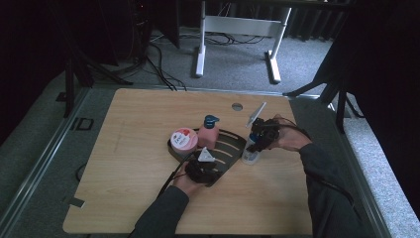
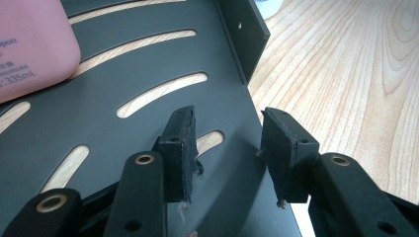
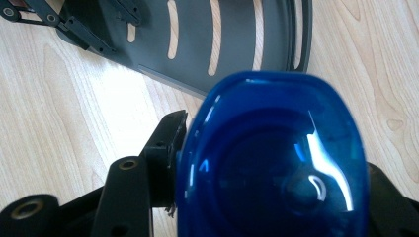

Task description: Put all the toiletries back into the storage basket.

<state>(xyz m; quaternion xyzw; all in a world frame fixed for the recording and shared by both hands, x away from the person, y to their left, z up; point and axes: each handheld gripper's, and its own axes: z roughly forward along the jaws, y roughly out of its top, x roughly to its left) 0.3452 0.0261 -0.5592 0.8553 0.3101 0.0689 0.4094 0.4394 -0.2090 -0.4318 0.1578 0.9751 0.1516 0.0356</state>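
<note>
Forearms come in from the bottom of the high view, one to each tool. The left gripper [image 1: 202,170] sits at the near edge of the dark slotted tray [image 1: 233,148] on the wooden table [image 1: 124,148]. On the tray stand a pink bottle with a blue cap [image 1: 208,133] and a round pink tub [image 1: 183,140]. The right gripper [image 1: 261,134] is over a small clear bottle with a blue cap [image 1: 250,151], which stands on the table just beside the tray's right edge. If that bottle goes into the tray, it could bump the rim or the pink bottle and fall over.

Black jaws rise in the left gripper view, about half open. The tray's flat edge [image 2: 237,123] lies between the pads [image 2: 180,148], and I cannot tell if they press on it. If they do not pinch it well, the tray could slide when it gets a knock.

Blue cap [image 3: 272,158] comes closest in the right gripper view. The jaws hug it from both sides; the left pad [image 3: 168,143] touches it. The cap looks smooth and shiny, so I think it may slip out, or the bottle may tip if it is lifted crooked. The tray's rim [image 3: 304,34] lies just past it.
</note>
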